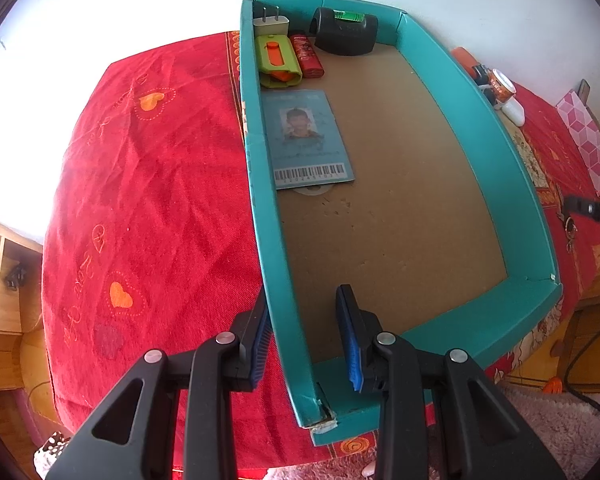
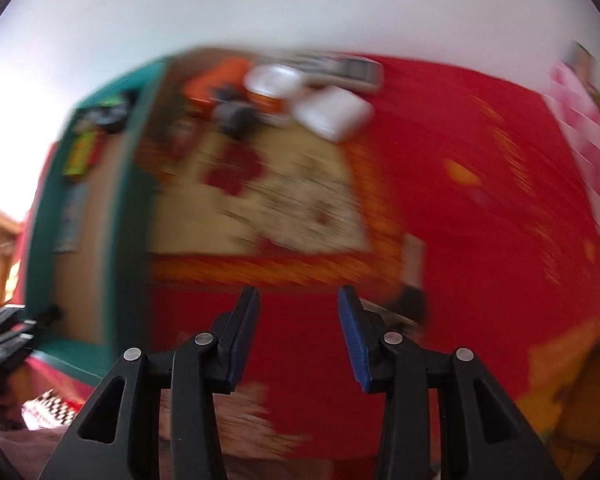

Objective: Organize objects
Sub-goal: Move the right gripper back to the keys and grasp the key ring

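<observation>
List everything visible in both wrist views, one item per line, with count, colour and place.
Shallow cardboard tray: 1, teal walls, brown floor, on the red cloth.
White plug adapter: 1, white, tray's far left corner.
Green and orange utility knife: 1, beside the adapter, along the left wall.
Red lighter: 1, red, right of the knife.
Black block with a green strip: 1, against the tray's far wall.
Photo ID card with barcode: 1, pale blue, on the tray floor near the left wall.
Red heart-patterned cloth: 1, under the tray.
Items outside the tray: several, white and orange, right of the tray; blurred in the right view.
Pink patterned box: 1, far right.
Left tool: open, straddling the tray's left wall.
Right tool: open, above the cloth.
</observation>
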{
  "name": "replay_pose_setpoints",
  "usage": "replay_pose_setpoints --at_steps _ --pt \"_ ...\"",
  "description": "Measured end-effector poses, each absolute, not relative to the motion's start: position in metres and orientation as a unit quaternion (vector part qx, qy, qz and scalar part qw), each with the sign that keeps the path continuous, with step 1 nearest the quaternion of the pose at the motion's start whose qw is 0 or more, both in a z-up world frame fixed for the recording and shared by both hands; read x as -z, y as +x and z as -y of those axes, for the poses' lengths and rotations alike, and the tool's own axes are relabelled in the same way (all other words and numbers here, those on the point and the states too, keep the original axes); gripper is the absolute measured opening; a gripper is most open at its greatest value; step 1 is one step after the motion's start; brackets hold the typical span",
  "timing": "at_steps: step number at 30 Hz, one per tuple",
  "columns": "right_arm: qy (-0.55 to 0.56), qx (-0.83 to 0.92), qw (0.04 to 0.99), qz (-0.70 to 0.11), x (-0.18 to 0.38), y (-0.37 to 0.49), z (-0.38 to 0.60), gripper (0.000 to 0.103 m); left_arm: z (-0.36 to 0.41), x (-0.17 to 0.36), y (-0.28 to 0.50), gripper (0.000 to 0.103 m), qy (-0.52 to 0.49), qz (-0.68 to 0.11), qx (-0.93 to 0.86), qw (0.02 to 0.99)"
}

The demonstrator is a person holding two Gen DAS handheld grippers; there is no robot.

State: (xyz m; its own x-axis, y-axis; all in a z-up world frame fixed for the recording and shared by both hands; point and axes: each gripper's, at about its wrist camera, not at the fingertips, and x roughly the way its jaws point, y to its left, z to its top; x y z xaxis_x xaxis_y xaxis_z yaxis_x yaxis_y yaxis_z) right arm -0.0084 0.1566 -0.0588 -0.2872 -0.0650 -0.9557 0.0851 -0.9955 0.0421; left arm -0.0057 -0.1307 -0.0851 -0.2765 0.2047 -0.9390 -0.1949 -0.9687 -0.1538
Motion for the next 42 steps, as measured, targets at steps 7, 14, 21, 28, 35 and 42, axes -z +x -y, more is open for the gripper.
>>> replay_pose_setpoints --at_steps 7,14,21,28,35,42 --pt "0.609 0.793 -0.014 0.002 0.079 0.0 -0.202 0.042 0.132 0.086 0.0 0.03 -0.586 0.002 -0.8 0.128" --pt "0.607 0.794 -0.016 0.011 0.092 -0.004 -0.211 0.043 0.131 0.089 0.004 0.03 -0.585 0.005 -0.801 0.127" --pt "0.6 0.799 -0.008 0.026 0.092 -0.007 -0.212 0.057 0.132 0.095 -0.001 0.03 -0.584 0.007 -0.802 0.126" --pt "0.601 0.799 -0.008 0.005 0.089 -0.007 -0.212 0.031 0.133 0.095 -0.002 0.029 -0.584 0.007 -0.802 0.126" --pt "0.597 0.802 0.018 0.006 0.084 -0.005 -0.219 0.03 0.134 0.099 -0.005 0.03 -0.582 0.007 -0.803 0.128" --pt "0.568 0.821 0.056 0.019 0.067 -0.001 -0.216 0.03 0.134 0.102 -0.004 0.029 -0.581 0.011 -0.804 0.127"
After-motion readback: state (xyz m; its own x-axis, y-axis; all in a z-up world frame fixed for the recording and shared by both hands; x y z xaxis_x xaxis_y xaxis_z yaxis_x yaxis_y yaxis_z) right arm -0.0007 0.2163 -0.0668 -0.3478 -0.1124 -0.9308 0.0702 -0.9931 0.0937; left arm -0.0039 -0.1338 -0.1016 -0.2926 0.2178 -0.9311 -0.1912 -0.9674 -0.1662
